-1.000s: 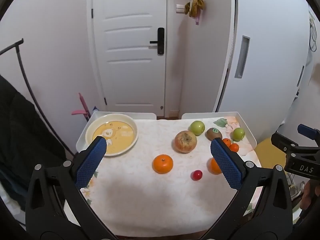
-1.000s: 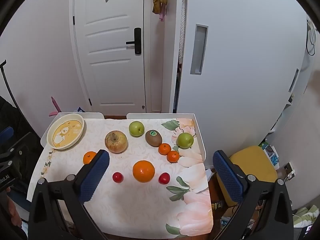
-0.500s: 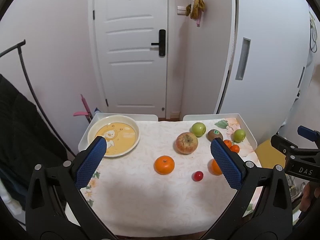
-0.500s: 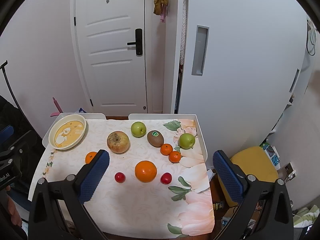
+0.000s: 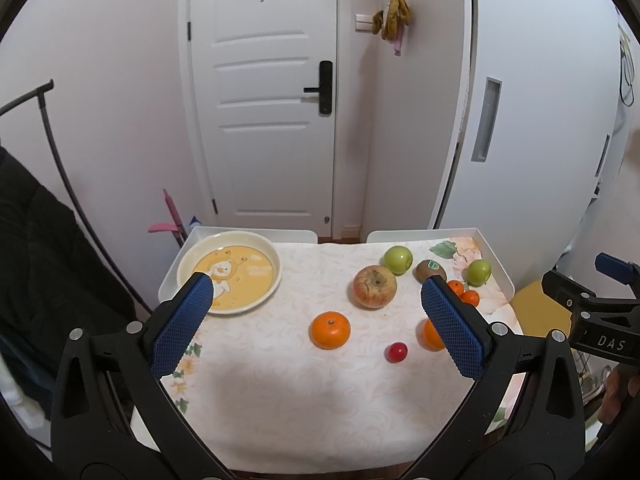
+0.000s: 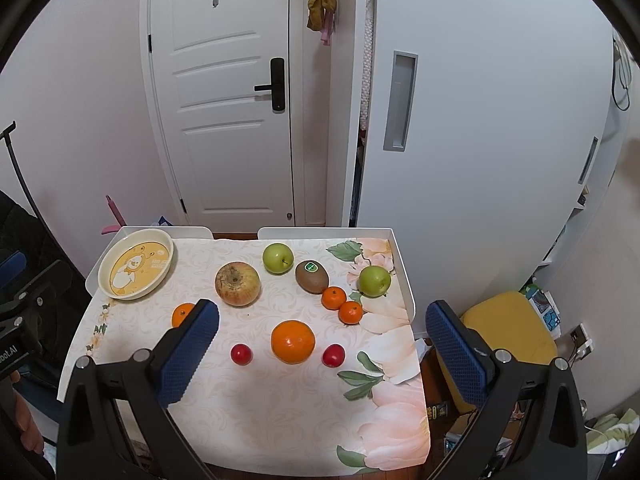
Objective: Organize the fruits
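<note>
Both grippers are hovering wide open, holding nothing. The mandarin is sitting at twelve o'clock from the left gripper, nearer than the right gripper; the plate is lying at ten.

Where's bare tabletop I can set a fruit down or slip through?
Free: the near strip in front of the big orange and both cherry tomatoes, plus the gap between plate and large apple. Crowded: the kiwi and tangerines.
</note>
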{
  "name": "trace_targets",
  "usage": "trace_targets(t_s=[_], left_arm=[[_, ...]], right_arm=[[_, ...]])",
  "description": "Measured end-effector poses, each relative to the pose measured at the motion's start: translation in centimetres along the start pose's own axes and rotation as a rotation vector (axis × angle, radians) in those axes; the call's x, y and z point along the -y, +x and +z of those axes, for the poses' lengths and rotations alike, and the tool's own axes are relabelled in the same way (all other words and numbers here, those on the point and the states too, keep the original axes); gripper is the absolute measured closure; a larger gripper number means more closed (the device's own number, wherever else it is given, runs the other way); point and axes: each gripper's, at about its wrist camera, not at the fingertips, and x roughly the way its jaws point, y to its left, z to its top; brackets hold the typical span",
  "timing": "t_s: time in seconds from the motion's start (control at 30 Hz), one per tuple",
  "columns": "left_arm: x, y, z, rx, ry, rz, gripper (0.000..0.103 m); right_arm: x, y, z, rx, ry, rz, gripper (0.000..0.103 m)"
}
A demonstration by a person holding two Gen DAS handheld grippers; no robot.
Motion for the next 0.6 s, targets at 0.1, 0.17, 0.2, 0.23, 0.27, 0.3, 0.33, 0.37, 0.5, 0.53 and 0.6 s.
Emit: trace_targets(t_s=[0.1, 0.17, 0.2, 0.23, 0.27, 0.3, 0.33, 0.37, 0.5, 0.53, 0.6], left_arm=[[-0.1, 0.0, -0.02, 0.0, 0.0, -0.002, 0.0], [-0.12, -0.05, 0.03, 0.001, 0.001, -0.002, 0.0], [-0.18, -0.1, 0.1, 0.002, 0.002, -0.003, 0.0], [-0.21, -0.12, 0.12, 0.002, 0.002, -0.003, 0.0], [-0.16, -0.13, 0.13, 0.002, 0.002, -0.002, 0.0], [-0.23, -0.14, 0.18, 0.002, 0.002, 0.0, 0.0], [-0.24, -0.15, 0.19, 0.002, 0.002, 0.001, 0.0], [-0.23, -0.15, 0.15, 0.003, 0.002, 0.0, 0.0], [-0.21, -0.31, 0.16, 0.005, 0.0, 0.004, 0.0], [-0.27, -0.33, 0.22, 0.005, 0.0, 0.005, 0.0], [-0.01, -0.28, 0.05, 0.006, 0.001, 0.007, 0.0]], right_arm=[[0.02, 0.0, -0.01, 0.001, -0.001, 0.0, 0.0], [-0.09, -0.11, 0.0, 0.001, 0.001, -0.001, 0.0], [-0.08, -0.09, 0.01, 0.001, 0.001, 0.0, 0.0], [-0.07, -0.1, 0.0, 0.001, 0.0, 0.0, 0.0], [-0.11, -0.14, 0.01, 0.002, 0.0, 0.0, 0.0], [-0.15, -0.15, 0.02, 0.001, 0.001, 0.002, 0.0], [-0.18, -0.17, 0.04, 0.001, 0.001, 0.003, 0.0], [-0.13, -0.19, 0.0, 0.003, 0.001, 0.002, 0.0], [-0.1, -0.16, 0.01, 0.003, 0.002, 0.003, 0.0], [-0.07, -0.2, 0.03, 0.003, 0.003, 0.004, 0.0], [-0.13, -0.23, 0.04, 0.004, 0.004, 0.003, 0.0]])
